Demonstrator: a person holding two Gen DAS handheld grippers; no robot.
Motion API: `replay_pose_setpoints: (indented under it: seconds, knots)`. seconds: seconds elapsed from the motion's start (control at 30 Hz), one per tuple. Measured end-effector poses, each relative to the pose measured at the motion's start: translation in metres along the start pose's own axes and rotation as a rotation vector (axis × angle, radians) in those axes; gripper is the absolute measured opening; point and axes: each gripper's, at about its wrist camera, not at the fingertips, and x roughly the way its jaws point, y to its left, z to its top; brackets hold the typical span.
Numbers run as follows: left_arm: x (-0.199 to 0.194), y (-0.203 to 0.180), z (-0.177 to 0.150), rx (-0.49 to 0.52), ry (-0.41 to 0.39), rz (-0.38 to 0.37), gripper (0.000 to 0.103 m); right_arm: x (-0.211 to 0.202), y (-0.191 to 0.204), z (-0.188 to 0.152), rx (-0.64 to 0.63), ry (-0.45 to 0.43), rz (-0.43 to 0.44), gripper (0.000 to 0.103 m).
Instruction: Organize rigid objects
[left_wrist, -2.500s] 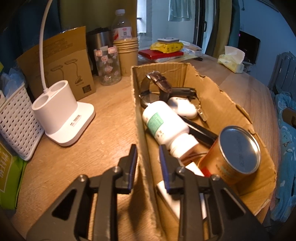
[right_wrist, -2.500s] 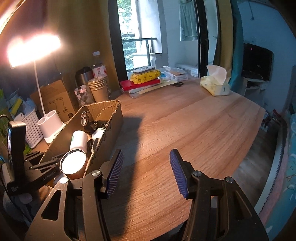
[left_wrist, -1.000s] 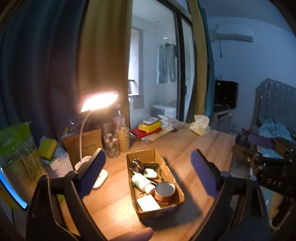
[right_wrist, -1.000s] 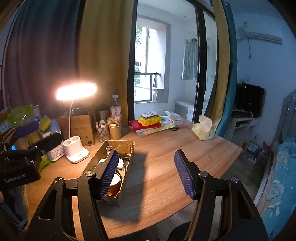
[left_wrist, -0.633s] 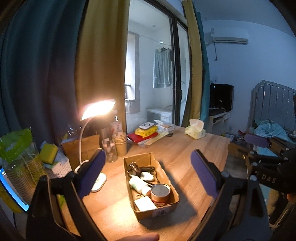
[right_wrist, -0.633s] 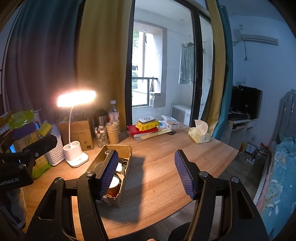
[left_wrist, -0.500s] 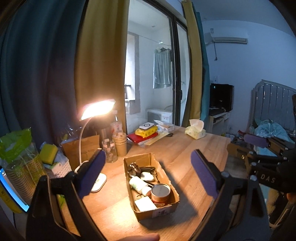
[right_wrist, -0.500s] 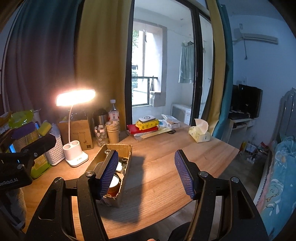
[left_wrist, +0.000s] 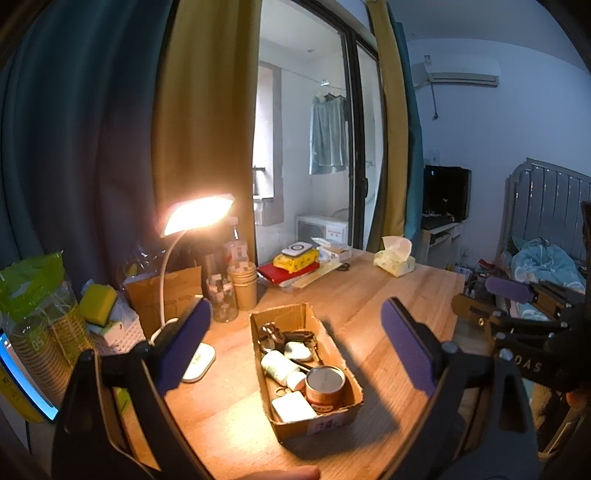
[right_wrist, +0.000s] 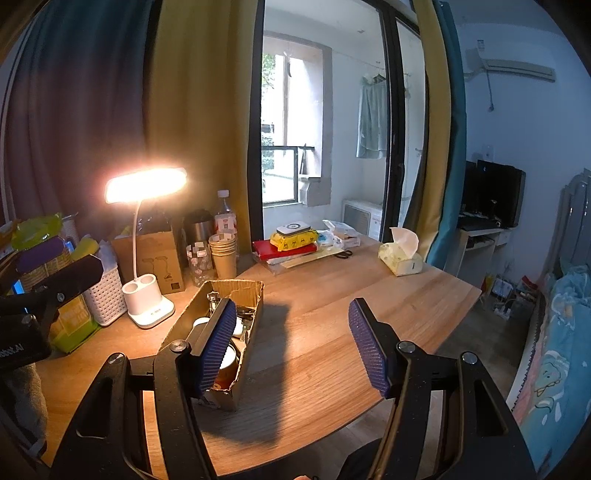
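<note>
since two and a half seconds ago, both of my grippers are sitting far back and high above the tabletop (left_wrist: 388, 295); back then my left jaws were straddling the near wall of the open brown cardboard box (left_wrist: 334, 417), nearly pressed together, and now they are spread wide with nothing between them. over the last half second hardly anything is changing.

my left gripper (left_wrist: 295, 350) is hanging above and well apart from the box, framing it between its purple pads. my right gripper (right_wrist: 291, 343) is likewise spread and empty, hovering over bare wood to the box's right. i am judging that both are being held off like this because the sorting is finished, or nearly so: every loose item is already lying inside the box.

the box is resting on the tabletop just beside the lit white desk lamp (right_wrist: 147, 295), its long axis running away from me toward the stack of paper cups (left_wrist: 243, 284), angled slightly to my left. inside, the orange tin can with a silver lid (left_wrist: 325, 384) is standing upright at the near end beside a white flat block (left_wrist: 293, 406); the white pill bottle (left_wrist: 280, 365) is lying on its side, running roughly along the box with its cap toward me; a white earbud case (left_wrist: 297, 350) and a dark strapped watch (left_wrist: 273, 332) are filling the far end.
</note>
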Motion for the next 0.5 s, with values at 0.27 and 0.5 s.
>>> replay_pose_setpoints:
  seconds: [0.27, 0.5]
  knots:
    - [-0.0010, 0.0009, 0.0006, -0.004, -0.010, -0.001, 0.094, 0.0034, -0.0017, -0.0026, 0.005, 0.012, 0.000, 0.067]
    - [-0.0009, 0.0006, 0.0005, -0.004, -0.010, -0.001, 0.094, 0.0066, -0.0044, -0.0052, 0.011, 0.019, -0.002, 0.067]
